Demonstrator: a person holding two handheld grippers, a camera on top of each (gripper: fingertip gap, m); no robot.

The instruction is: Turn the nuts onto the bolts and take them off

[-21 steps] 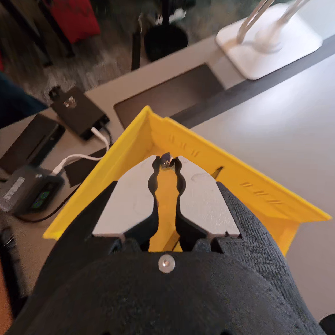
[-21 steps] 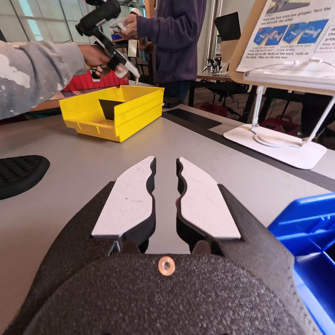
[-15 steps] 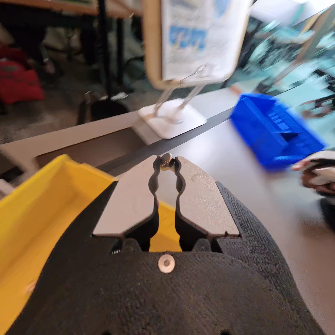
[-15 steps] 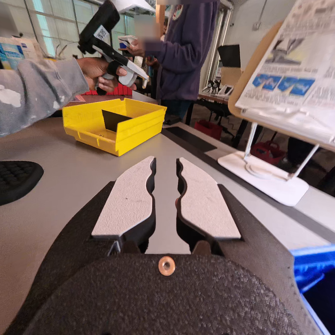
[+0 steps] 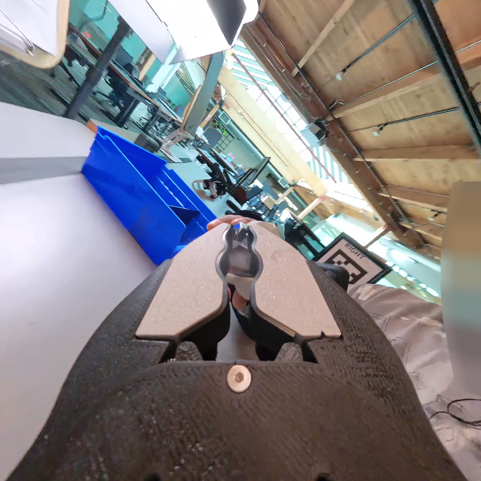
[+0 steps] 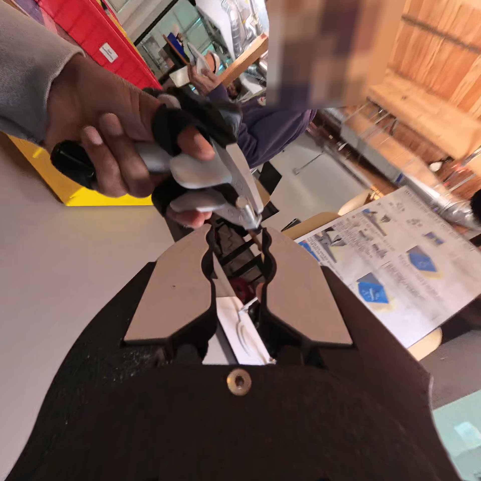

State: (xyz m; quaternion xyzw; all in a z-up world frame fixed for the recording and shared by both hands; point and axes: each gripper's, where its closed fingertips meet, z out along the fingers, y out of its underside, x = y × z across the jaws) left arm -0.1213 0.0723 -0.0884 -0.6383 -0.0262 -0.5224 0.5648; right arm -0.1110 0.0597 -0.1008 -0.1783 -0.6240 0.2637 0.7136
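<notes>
- The left hand-held gripper was clenched on a small shiny metal bolt, pinched right at its fingertips.
- In the right wrist view, that left hand-held gripper was up in the air, held by a person's hand in a grey sleeve.
- The bolt's thin brown stem stuck out from those tips and pointed down into the gap of the right hand-held gripper.
- The right hand-held gripper was released, with its two fingers apart and nothing squeezed between them.
- The bolt stem sat close to the right finger, but I could not tell if they touched.
- I could not tell if a nut was on the bolt.
- A yellow bin stood on the grey surface behind the hand.
- A blue bin sat on the surface in the left wrist view, well away from the bolt.
- A paper board with pictures leaned off to the right side.
- Another person in a purple top stood farther back.
</notes>
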